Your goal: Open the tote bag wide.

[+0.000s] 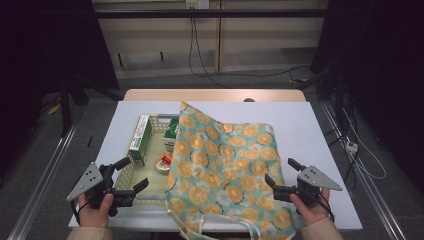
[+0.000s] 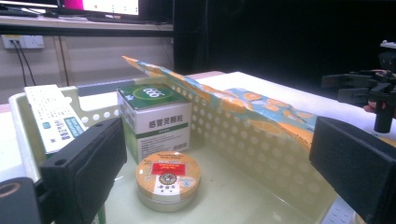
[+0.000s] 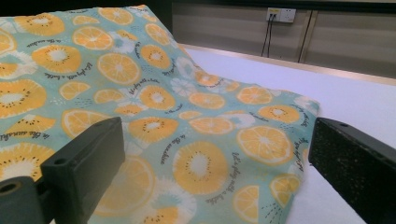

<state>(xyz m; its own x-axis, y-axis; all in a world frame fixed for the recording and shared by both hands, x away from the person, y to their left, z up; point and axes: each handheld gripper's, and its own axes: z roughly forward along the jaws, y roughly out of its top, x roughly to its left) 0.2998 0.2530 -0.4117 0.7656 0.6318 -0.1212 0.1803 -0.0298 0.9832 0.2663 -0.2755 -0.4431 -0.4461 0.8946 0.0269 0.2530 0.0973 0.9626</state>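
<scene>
Soft printed fabric, teal with orange and kiwi slices and looped cursive lettering, is seen as a tote bag draped across a white desk, its left edge lifted over the rim of a pale green perforated plastic basket and its light cord handles trailing off the near edge. Inside the basket, a round flat tin with a gold rim and a red label is shown lying on the smooth floor, just in front of an upright green-and-white cardboard box printed with Chinese characters; a long, narrow white-and-green carton is leaned against the basket's far wall. The left tool is held at the basket's near left corner, its black blocky jaws spread wide and holding nothing, the tin seen between them in the left gripper view. The right tool is held at the bag's right edge, its jaws likewise spread wide and empty over the wrinkled cloth. Each tool is topped by a grey three-cornered plate and gripped by a hand in a beige sleeve. Behind the desk, light wooden wall panels, a wall socket with hanging black cables and a grey floor are pictured, flanked by dark curtains.
</scene>
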